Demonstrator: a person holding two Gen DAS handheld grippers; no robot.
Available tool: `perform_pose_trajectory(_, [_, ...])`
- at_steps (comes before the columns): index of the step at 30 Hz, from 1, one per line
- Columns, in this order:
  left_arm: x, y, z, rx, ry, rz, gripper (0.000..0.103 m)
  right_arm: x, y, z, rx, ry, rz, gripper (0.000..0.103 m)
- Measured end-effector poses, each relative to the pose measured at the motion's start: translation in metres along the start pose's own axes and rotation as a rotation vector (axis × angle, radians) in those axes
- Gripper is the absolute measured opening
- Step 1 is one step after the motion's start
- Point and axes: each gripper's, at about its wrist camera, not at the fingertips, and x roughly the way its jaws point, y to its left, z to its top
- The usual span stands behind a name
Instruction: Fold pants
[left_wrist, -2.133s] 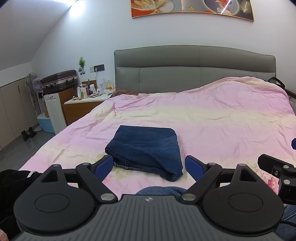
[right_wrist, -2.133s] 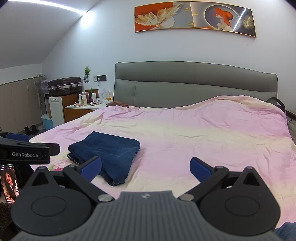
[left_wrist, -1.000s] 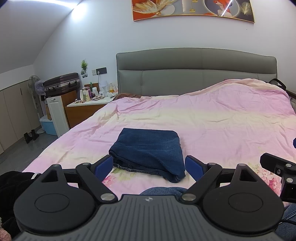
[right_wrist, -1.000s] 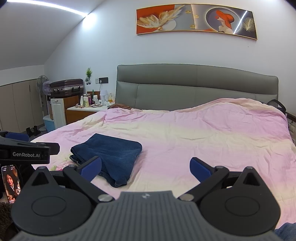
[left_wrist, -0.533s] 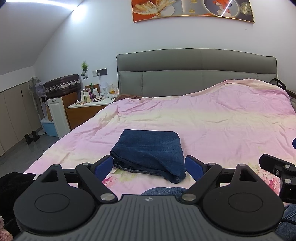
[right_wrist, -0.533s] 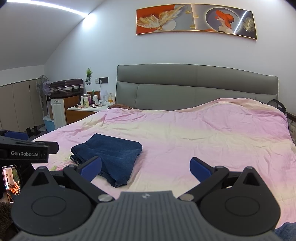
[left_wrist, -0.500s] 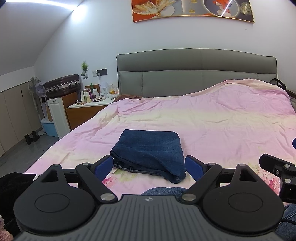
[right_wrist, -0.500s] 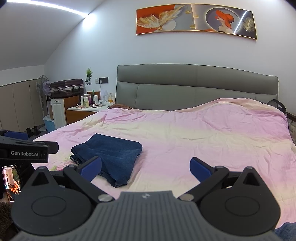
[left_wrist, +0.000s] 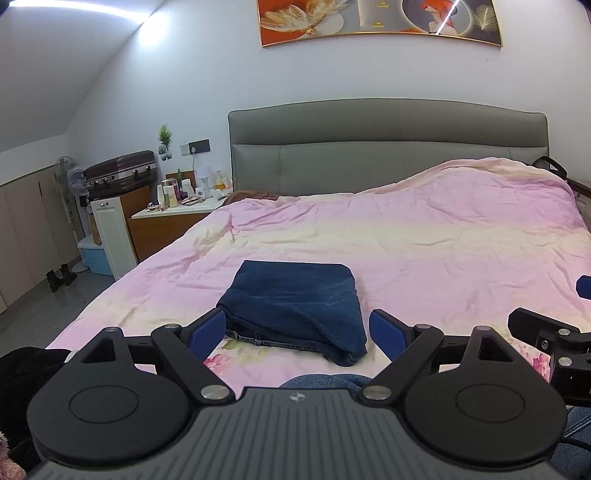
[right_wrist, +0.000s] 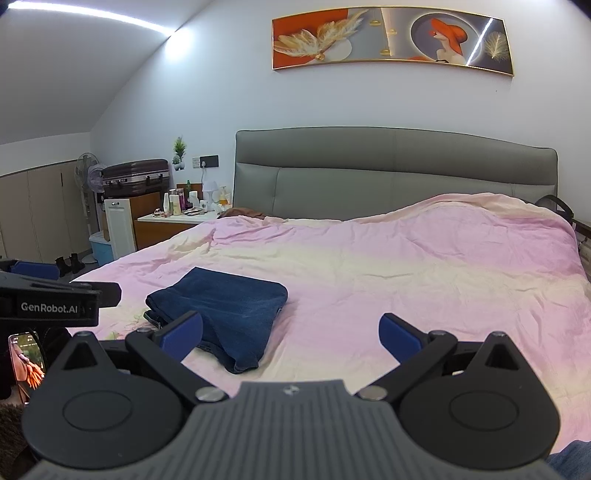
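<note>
At the far left, off the bed, we see a nightstand (left_wrist: 173, 216) crowded with bottles and a suitcase (left_wrist: 120, 173) on a white cabinet, neither part of our work. On the pink duvet (left_wrist: 424, 251), the pants (left_wrist: 295, 299) lie as a compact dark-blue rectangle close to the foot edge of the bed and toward its left side, with a rounded fold bulging at the near right corner of the bundle and a seam showing along its near edge. We judge the folding to be done or nearly so: the bundle sits flat, squared off, and nothing touches it.

Our left gripper (left_wrist: 297, 334) hangs just short of the bundle with its blue pads spread wide and nothing between them; we hold it there, we think, because the pants need no further grip, only perhaps a pat on that bulging corner. Our right gripper (right_wrist: 291, 332) is likewise wide open and empty, aimed at bare duvet to the right of the pants (right_wrist: 225, 310), well clear of them.

The left wrist view shows the bundle head on, framed between its pads, and catches the right gripper's black body at its right edge. The right wrist view shows what that one hides: the bundle's right flank and its layered thickness, the left gripper's branded side, and a lit phone (right_wrist: 27, 363) at the lower left corner.
</note>
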Motion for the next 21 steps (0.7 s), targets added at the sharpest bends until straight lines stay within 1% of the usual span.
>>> perform_pose_trajectory(21, [0.002, -0.0037, -0.004, 0.006, -0.009, -0.01, 0.102, 0.0006, -0.0015, 0.0009, 0.007, 0.02, 0.009, 0.098])
